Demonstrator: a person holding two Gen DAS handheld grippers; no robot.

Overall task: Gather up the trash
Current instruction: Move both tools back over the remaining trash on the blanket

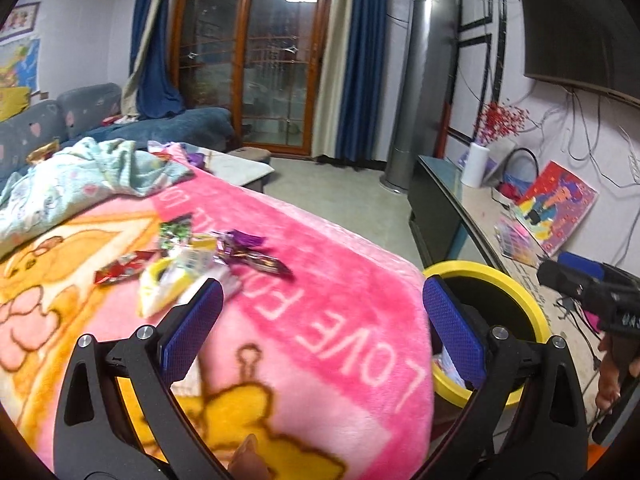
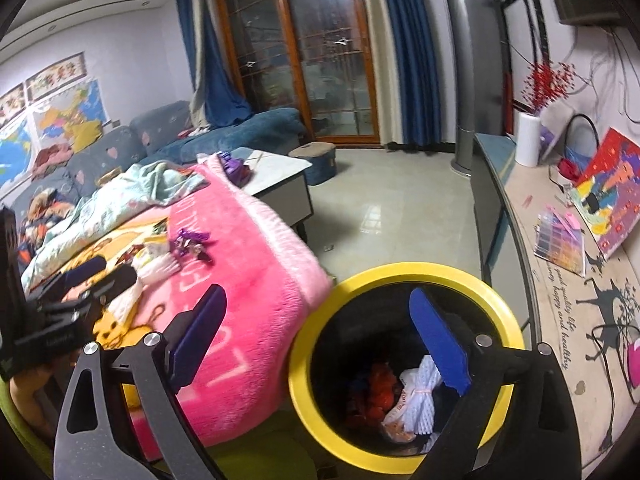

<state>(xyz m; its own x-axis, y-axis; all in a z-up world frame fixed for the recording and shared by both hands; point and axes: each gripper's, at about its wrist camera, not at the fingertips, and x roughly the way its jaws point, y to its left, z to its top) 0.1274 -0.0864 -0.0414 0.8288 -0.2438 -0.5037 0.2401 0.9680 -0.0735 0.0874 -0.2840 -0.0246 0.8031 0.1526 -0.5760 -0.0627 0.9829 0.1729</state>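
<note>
Your left claw (image 1: pixel 322 320) stood w/ jaws wide apart, nothing between the blue pads (image 1: pixel 192 326). It hung over the pink blanket (image 1: pixel 320 280). The trash pile (image 1: pixel 192 256), i.e. wrappers in red, green, purple and yellow-white, lay on the blanket just ahead of the claw and toward its left finger, not touching it. The purple wrapper (image 1: pixel 256 260) sat furthest to the right of that pile, ahead of the gap between the fingers. The bin (image 1: pixel 512 284), black w/ yellow rim, was beside the claw's right finger, partly hidden behind it.

Your right claw (image 2: pixel 316 336) was also spread wide and empty. Its right finger (image 2: pixel 438 344) hung over the bin's (image 2: pixel 400 276) mouth; its left finger (image 2: pixel 200 330) was over the blanket's (image 2: pixel 260 280) edge. Inside the bin, below and between the fingers, lay a white packet (image 2: pixel 416 400) and sth. red (image 2: pixel 374 392), too blurred to ID. Remaining wrappers (image 2: pixel 188 244) lay on the blanket well ahead and left of this claw.

Behind the trash, a pale green cloth (image 1: pixel 80 176) was bunched on the blanket. Frames were blurred in parts.
</note>
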